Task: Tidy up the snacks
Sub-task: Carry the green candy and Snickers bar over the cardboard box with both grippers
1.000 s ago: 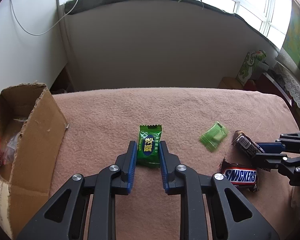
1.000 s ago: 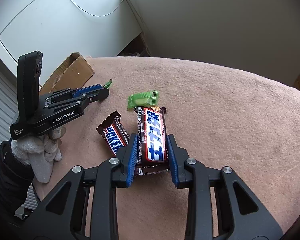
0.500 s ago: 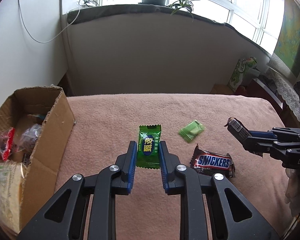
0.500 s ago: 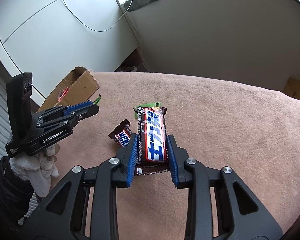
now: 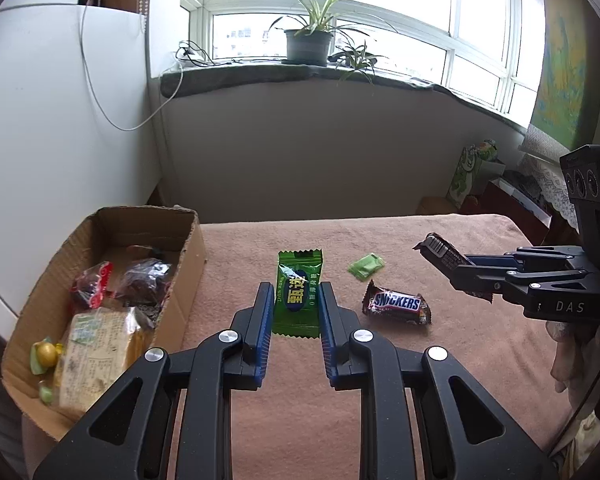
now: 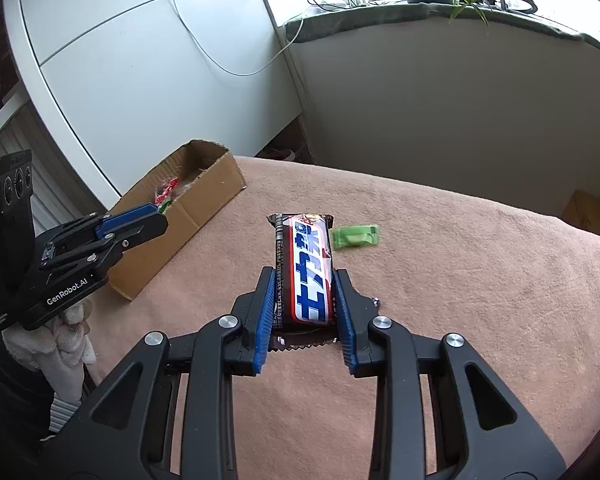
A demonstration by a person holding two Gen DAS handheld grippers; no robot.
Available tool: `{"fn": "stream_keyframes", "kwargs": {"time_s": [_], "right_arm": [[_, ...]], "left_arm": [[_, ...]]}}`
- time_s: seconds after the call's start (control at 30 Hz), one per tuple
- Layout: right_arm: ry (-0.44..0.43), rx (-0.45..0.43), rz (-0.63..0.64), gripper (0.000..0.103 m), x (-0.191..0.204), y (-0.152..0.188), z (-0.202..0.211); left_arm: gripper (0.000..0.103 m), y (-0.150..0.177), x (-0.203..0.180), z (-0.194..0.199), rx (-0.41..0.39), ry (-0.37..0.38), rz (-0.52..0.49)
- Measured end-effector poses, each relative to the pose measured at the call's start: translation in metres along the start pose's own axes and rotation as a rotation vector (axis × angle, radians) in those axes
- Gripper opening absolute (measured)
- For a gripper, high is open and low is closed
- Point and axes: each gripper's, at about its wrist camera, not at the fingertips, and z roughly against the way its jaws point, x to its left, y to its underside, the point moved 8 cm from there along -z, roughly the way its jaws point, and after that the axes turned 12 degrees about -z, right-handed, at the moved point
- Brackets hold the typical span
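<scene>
**Both grippers holding snacks above the pink-covered table**

The left gripper [image 5: 292, 312] is pinching a green candy packet [image 5: 298, 294] between its blue pads, the packet standing lengthwise between the fingers with its crimped top edge pointing away from the camera. The right gripper [image 6: 304, 304] is clamping a dark chocolate bar with a red, white and blue label [image 6: 306, 272], the bar jutting forward past the fingertips; from the left wrist view the same bar [image 5: 440, 249] is sticking out of that gripper over the right side of the table.

A Snickers bar [image 5: 397, 305] is lying flat on the pink cloth [image 5: 480, 360], just right of the left gripper's fingers. A small pale-green sachet [image 5: 366, 266] is resting on the cloth a little farther back, apart from the Snickers bar.

An open cardboard box [image 5: 188, 280] is sitting at the left edge of the table, holding several wrapped items: a red-and-clear bag, a dark packet, a pale printed packet and what seems to be a small yellow-green sweet, though the fisheye edge is blurring that one
</scene>
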Motion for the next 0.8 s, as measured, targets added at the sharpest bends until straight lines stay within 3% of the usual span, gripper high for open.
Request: {"fn": "stream_keyframes", "kwargs": {"time_s": [0.47,0.8], "right_arm": [[-0.041,0.0,0.116,0.03,0.085,-0.009,-0.016],[-0.076,0.026,0.157,0.03,0.142,-0.018,-0.059]], "left_arm": [[0.02,0.044,0.067,0.043,-0.003,-0.076,0.11],[0.02,0.071,0.125,0.054,0.008,-0.146,0.202]]}}
